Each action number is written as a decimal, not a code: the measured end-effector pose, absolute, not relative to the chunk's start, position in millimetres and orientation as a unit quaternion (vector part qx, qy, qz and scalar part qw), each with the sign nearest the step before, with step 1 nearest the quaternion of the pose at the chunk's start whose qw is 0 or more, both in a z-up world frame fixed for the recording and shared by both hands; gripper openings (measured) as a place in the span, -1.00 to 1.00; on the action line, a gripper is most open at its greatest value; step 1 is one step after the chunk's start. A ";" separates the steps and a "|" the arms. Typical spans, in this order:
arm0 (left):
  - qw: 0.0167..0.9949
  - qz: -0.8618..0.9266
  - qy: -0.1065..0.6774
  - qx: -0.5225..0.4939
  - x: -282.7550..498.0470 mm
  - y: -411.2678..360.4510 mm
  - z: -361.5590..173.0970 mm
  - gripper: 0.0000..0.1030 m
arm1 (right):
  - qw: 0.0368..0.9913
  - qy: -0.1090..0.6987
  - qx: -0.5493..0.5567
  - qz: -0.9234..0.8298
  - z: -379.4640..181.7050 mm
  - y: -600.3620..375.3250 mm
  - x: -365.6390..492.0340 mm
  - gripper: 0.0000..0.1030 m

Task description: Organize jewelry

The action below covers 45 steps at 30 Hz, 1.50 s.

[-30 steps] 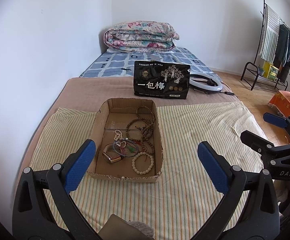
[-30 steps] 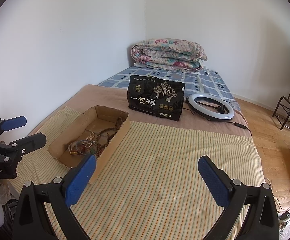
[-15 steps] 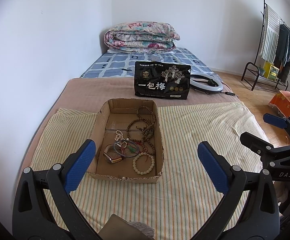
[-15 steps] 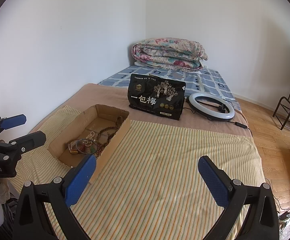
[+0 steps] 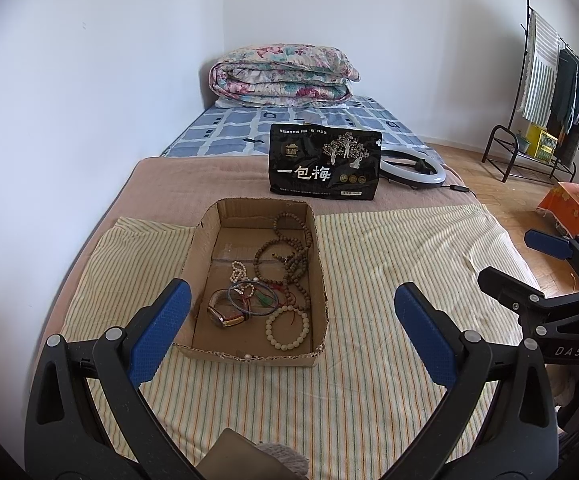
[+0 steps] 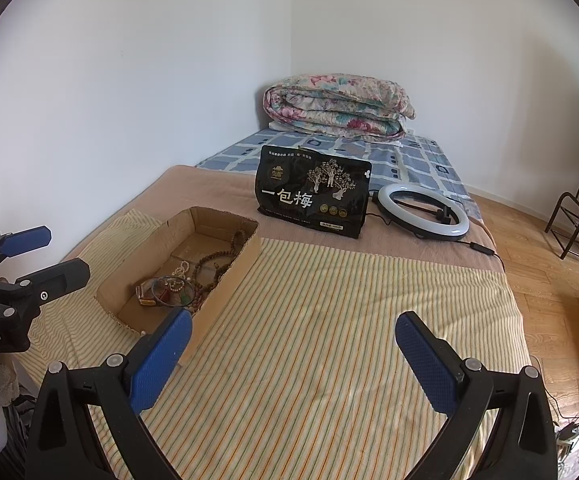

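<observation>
An open cardboard box (image 5: 199, 248) (image 6: 233, 276) lies on the striped cloth. It holds a tangle of jewelry: brown wooden bead strands (image 5: 289, 256) (image 6: 213, 260), a cream bead bracelet (image 5: 287, 328), a blue bangle (image 5: 251, 298), a small pearl strand (image 5: 238, 272) and a watch (image 5: 225, 316). My left gripper (image 5: 291, 320) is open and empty, hovering above the near end of the box. My right gripper (image 6: 291, 344) is open and empty, above the cloth to the right of the box.
A black snack bag (image 5: 324, 166) (image 6: 312, 196) stands behind the box, a ring light (image 6: 423, 210) beside it. A folded floral quilt (image 5: 281, 76) lies at the far end of the bed. A clothes rack (image 5: 545, 92) stands at the right. Striped cloth (image 6: 349, 340) covers the near bed.
Both grippers have eased slightly back and up, so the box sits a little farther away in both views. Nothing was grasped or moved.
</observation>
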<state>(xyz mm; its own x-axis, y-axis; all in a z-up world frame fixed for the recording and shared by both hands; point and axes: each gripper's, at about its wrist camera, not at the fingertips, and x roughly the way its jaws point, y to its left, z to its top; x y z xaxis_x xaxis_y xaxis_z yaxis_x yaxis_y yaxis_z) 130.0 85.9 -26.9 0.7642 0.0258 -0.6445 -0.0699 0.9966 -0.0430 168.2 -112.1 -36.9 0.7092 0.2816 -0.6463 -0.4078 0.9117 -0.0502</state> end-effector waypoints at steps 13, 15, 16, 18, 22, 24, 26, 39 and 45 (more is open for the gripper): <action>0.939 0.026 0.342 -0.031 130.1 86.6 -27.3 1.00 | 0.918 0.334 -0.096 0.189 -40.6 -113.2 167.0 0.99; 0.939 0.026 0.342 -0.031 130.1 86.3 -27.6 1.00 | 0.919 0.334 -0.096 0.188 -40.1 -112.6 167.5 0.99; 0.939 0.026 0.342 -0.032 130.0 86.1 -27.7 1.00 | 0.919 0.334 -0.096 0.188 -40.3 -113.0 167.1 0.99; 0.939 0.025 0.342 -0.032 130.0 86.2 -27.7 1.00 | 0.919 0.334 -0.096 0.189 -39.8 -112.5 167.7 0.99; 0.939 0.026 0.341 -0.031 129.8 86.3 -27.4 1.00 | 0.918 0.334 -0.096 0.189 -39.7 -112.7 167.9 0.99; 0.939 0.027 0.341 -0.031 129.6 87.1 -26.5 1.00 | 0.918 0.334 -0.097 0.189 -40.1 -113.1 167.3 0.99; 0.939 0.026 0.341 -0.031 129.7 87.2 -26.6 1.00 | 0.918 0.334 -0.097 0.189 -40.2 -113.2 167.4 0.99; 0.939 0.029 0.342 -0.032 134.4 95.6 -22.5 1.00 | 0.918 0.335 -0.097 0.189 -41.1 -112.4 167.5 0.99; 0.945 0.030 0.325 -0.026 131.0 96.4 -20.4 1.00 | 0.918 0.335 -0.097 0.189 -41.8 -113.0 167.4 0.99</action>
